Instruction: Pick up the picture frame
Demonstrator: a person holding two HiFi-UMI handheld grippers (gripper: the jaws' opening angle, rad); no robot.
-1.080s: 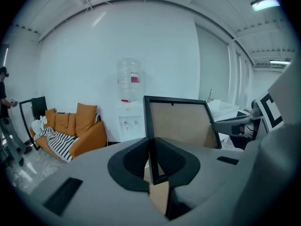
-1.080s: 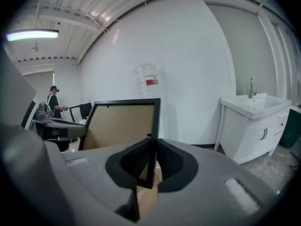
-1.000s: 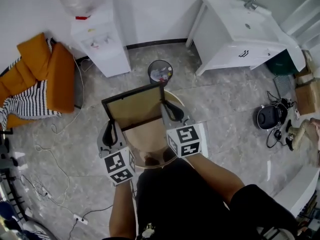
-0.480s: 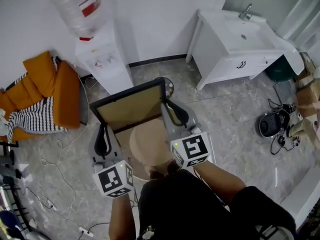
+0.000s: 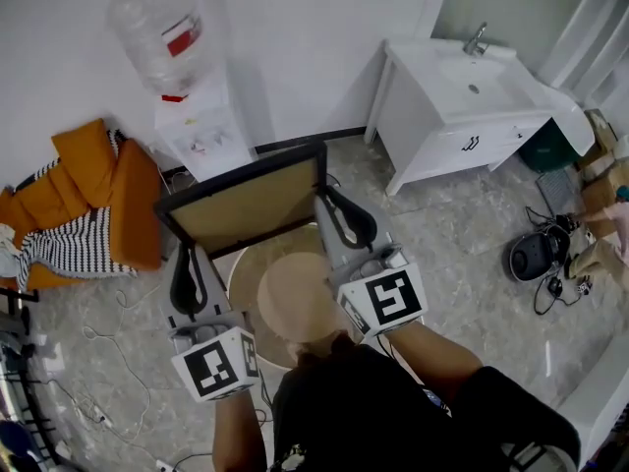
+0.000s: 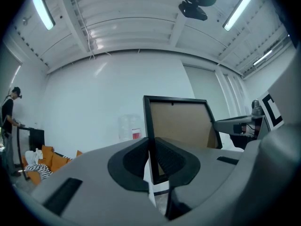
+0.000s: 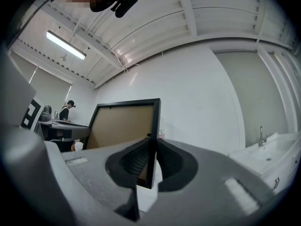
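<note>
The picture frame (image 5: 246, 205) has a black rim and a brown backing board that faces me. It hangs in the air above a round wooden table (image 5: 295, 298), held at both side edges. My left gripper (image 5: 187, 264) is shut on the frame's left edge, and my right gripper (image 5: 339, 219) is shut on its right edge. In the left gripper view the frame (image 6: 181, 124) stands upright with its rim pinched in the left gripper (image 6: 153, 159). The right gripper view shows the frame (image 7: 122, 126) the same way, its rim clamped in the right gripper (image 7: 151, 161).
A water dispenser (image 5: 192, 116) stands against the far wall, and a white sink cabinet (image 5: 462, 106) is at the right. Orange cushions (image 5: 108, 185) lie at the left. Cables (image 5: 98, 362) run over the floor, and a black device (image 5: 534, 254) sits at the right.
Both grippers have risen together with the frame held between them. The frame now sits higher above the round table and nearer the head camera.
</note>
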